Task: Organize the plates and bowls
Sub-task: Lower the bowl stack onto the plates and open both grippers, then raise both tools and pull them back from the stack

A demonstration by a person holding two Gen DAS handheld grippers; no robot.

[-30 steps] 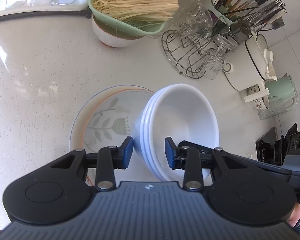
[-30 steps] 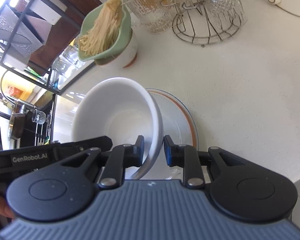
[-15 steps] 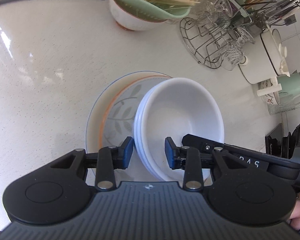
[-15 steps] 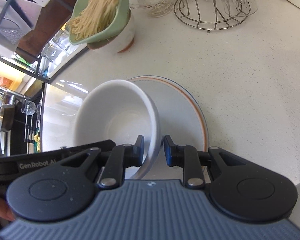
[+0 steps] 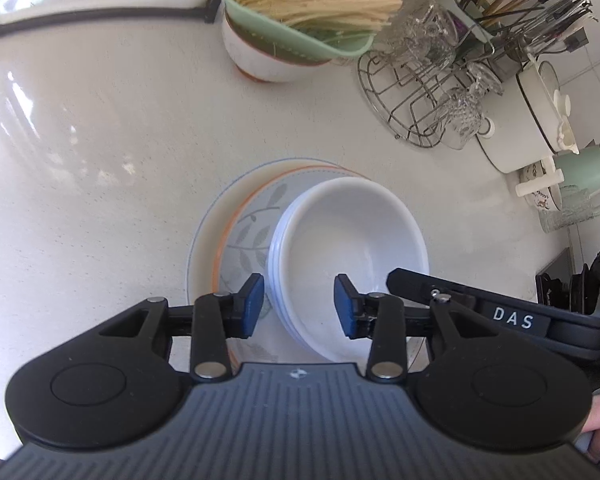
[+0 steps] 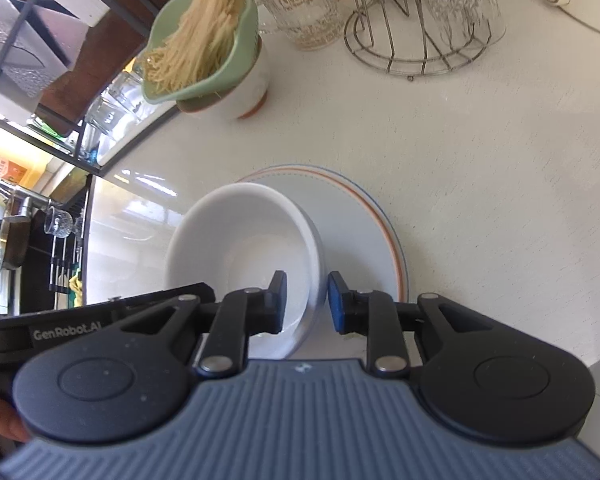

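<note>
between the two claws, on the stacked plates, sits the nest of white bowls, off to one side of the plates rather than centred. each claw straddles the rim on its own side. the left claw has just been opening: its pads stand clear of the rim that runs between them, so it grips nothing now. the right claw is nearly closed across the opposite rim, and appears to hold it. both hands are equally near; a round stack has no long axis, so my guess is the next move hinges on the right claw also letting go. the counter is pale, speckled and glossy, in a kitchen; a wire glass rack and a green basket of noodles stand well behind.
</note>
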